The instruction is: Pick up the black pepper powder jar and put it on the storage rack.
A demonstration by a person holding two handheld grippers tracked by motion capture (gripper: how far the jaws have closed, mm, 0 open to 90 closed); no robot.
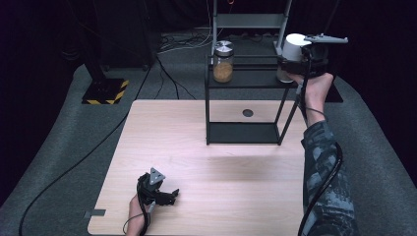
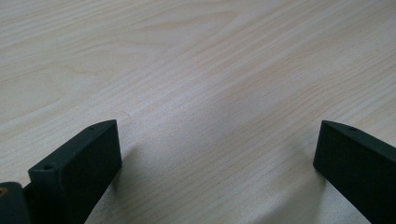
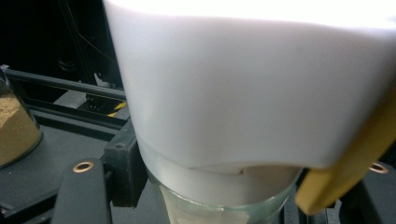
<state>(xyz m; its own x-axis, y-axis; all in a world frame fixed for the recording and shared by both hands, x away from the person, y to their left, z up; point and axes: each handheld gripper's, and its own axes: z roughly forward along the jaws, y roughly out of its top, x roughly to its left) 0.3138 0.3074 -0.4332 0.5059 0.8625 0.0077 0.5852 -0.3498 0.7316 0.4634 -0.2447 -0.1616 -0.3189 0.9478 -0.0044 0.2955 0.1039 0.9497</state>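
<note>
A: Entry. White jar (image 1: 293,53) stands at the upper right of the high view, on the top shelf of the black rack (image 1: 244,82), right end. The right gripper view, close up, has a white upper part over a clear glass base, with what looks like white contents inside.

B: Right claw (image 1: 295,61)?

A: Closed onto the white jar, as far as I can judge: one black jaw presses its lower wall at the left of the right gripper view, and a yellow piece sits against it at lower right. Grip is low, near the glass base.

B: Left claw (image 1: 164,195)?

A: Lower left of the high view, resting on the surface (image 1: 206,162), jaws wide apart, nothing between them. Left gripper view confirms bare wood between the jaws.

B: Neighbours?

A: Second jar (image 1: 223,62), metal lid, brown powder, same shelf, well apart toward the rack's left end.

B: Notes for the step?

A: Judgement: whether lifting or setting down, keep the jar upright, since a tall body on a low grip could tip. Move straight up or down, clear of the rack's rail and posts. Squeeze firmly; glass is slippery. Left claw can stay parked.
</note>
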